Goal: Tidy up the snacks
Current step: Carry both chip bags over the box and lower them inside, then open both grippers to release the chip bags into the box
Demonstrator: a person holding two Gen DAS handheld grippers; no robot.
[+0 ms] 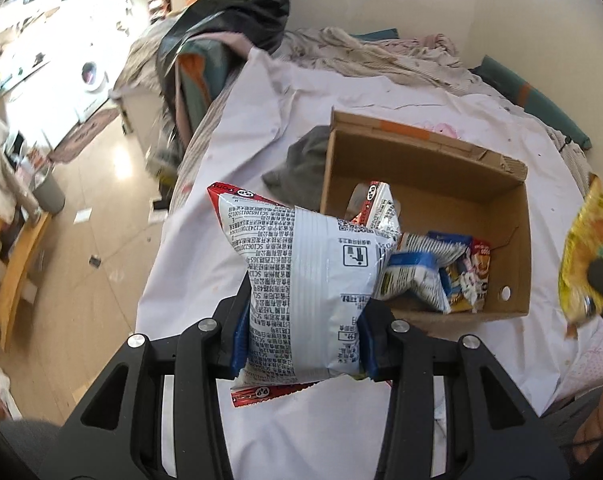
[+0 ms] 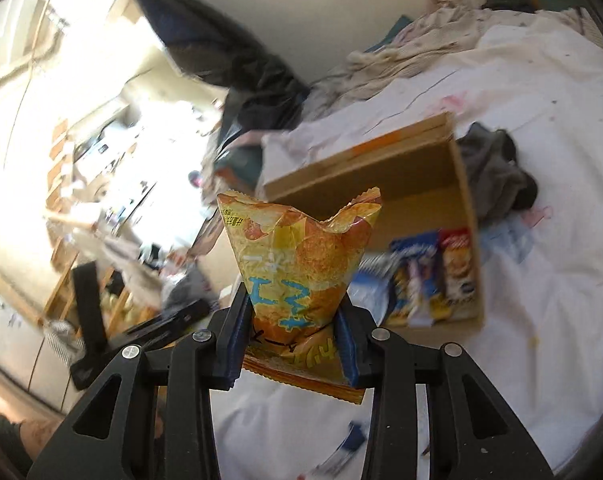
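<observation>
The left gripper [image 1: 303,344] pinches a white-backed snack bag [image 1: 301,284] across its lower half, leaving the top free to drop. The right gripper [image 2: 295,334] likewise squeezes a yellow chip bag [image 2: 301,264] near its base. Beyond the left bag, at about two o'clock, an open cardboard box [image 1: 433,160] on the white sheet [image 1: 237,120] already holds several packets [image 1: 441,272], likely the destination. A grey cloth [image 1: 297,168] lies against the box's left wall.
</observation>
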